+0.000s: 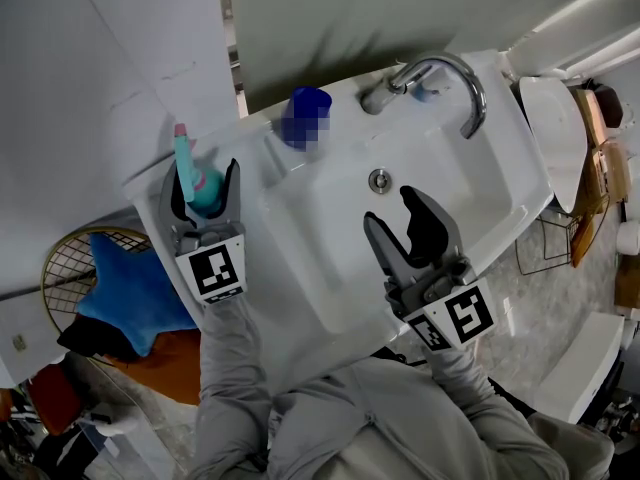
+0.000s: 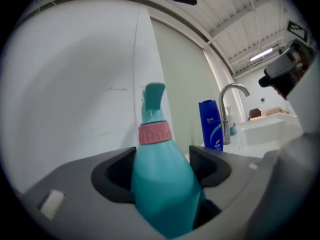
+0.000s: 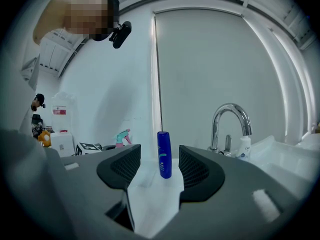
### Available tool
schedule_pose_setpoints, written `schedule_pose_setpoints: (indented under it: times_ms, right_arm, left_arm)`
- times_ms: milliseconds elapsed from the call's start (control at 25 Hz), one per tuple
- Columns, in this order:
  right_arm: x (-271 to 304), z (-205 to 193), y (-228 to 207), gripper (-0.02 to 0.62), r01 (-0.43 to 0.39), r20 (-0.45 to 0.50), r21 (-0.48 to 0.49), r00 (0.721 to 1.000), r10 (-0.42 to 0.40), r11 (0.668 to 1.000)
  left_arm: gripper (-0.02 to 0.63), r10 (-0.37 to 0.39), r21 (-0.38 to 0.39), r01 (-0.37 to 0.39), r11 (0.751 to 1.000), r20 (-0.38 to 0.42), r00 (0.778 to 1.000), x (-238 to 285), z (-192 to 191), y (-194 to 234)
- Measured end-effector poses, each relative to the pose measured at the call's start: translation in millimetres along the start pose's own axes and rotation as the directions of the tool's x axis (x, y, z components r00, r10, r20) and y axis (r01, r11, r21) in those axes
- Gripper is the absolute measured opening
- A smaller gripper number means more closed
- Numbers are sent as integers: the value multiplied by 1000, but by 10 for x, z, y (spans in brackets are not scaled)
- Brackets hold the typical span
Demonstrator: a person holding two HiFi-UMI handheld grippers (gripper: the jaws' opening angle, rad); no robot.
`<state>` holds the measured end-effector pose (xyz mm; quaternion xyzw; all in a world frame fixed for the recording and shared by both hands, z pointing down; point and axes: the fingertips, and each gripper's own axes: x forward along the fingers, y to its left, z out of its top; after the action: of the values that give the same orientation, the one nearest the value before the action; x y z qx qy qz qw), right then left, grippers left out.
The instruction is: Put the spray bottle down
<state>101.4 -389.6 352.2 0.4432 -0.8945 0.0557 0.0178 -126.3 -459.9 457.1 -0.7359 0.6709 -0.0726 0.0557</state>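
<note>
spray bottle (image 1: 205, 190) 1 | blue bottle (image 3: 164, 154) 1 | faucet (image 1: 380, 96) 1 | sink (image 1: 330, 228) 1

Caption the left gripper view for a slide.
Left gripper clamps the teal, pink-collared spray bottle; blue bottle and faucet stand behind.

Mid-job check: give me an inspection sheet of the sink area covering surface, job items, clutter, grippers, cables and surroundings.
Surface: white sink, basin bare apart from the drain; faucet at the back.
Job's things: teal spray bottle with a pink collar, upright at the sink's left rear corner; whether its base rests on the ledge cannot be told.
Clutter: blue bottle standing on the back ledge; small white bottle beside the faucet.
Grippers: left gripper shut on the spray bottle; right gripper open and empty over the basin.
Cables: nothing seen.
Surroundings: wire basket holding a blue star cushion on the floor at the left; wire rack at the right.
</note>
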Motion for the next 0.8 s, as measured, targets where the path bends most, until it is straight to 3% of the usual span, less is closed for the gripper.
schedule_pose_setpoints:
  times_ms: [800]
  right_arm:
    - [-1, -95, -18, 238, 2, -34, -29, 999, -3, 1000]
  left_arm:
    - [382, -7, 29, 7, 1000, 1, 1000, -30, -87, -18]
